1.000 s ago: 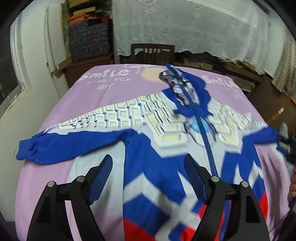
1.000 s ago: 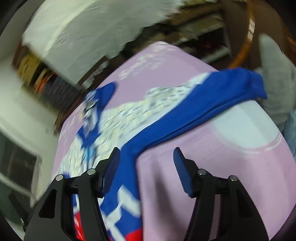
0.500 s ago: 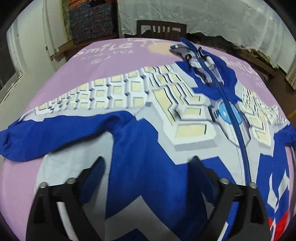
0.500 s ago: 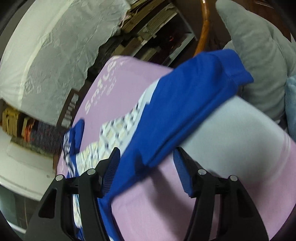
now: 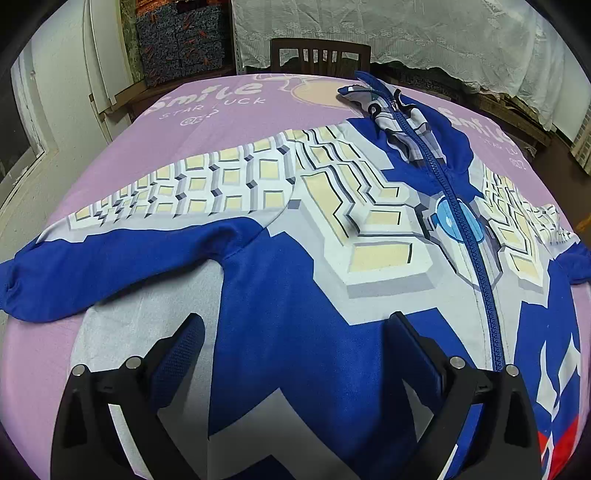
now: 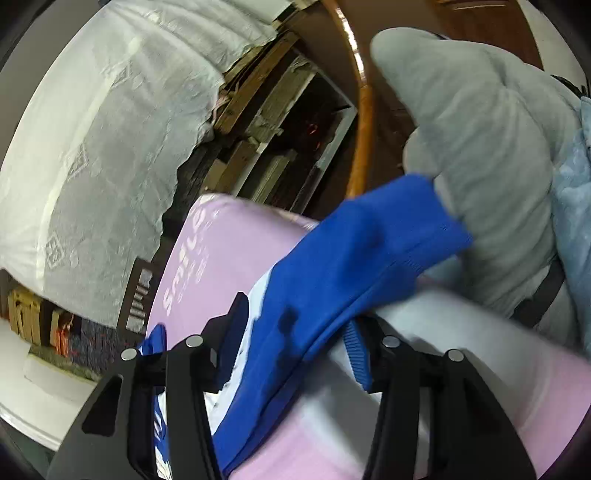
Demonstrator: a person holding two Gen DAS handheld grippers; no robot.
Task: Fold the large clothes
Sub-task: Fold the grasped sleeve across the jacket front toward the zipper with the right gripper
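A large blue, white and cream zip hoodie (image 5: 332, 229) lies spread face up on the pink sheet (image 5: 221, 103). Its left sleeve (image 5: 110, 266) stretches out to the left edge. My left gripper (image 5: 295, 350) is open and hovers low over the blue chest area, touching nothing that I can see. In the right wrist view the blue right sleeve (image 6: 354, 258) runs between the fingers of my right gripper (image 6: 295, 332). The jaws stand apart around the sleeve, and its cuff points towards a grey cushion.
A grey cushion (image 6: 498, 166) and a pale blue blanket (image 6: 576, 206) lie at the bed's right edge. A wooden chair (image 5: 319, 55) stands beyond the far edge under a white lace cloth (image 5: 406, 33). A white wall (image 5: 55, 122) runs along the left.
My left gripper has dropped lower and moved forward over the hoodie's chest. My right gripper has moved along the right sleeve, which now lies between its fingers.
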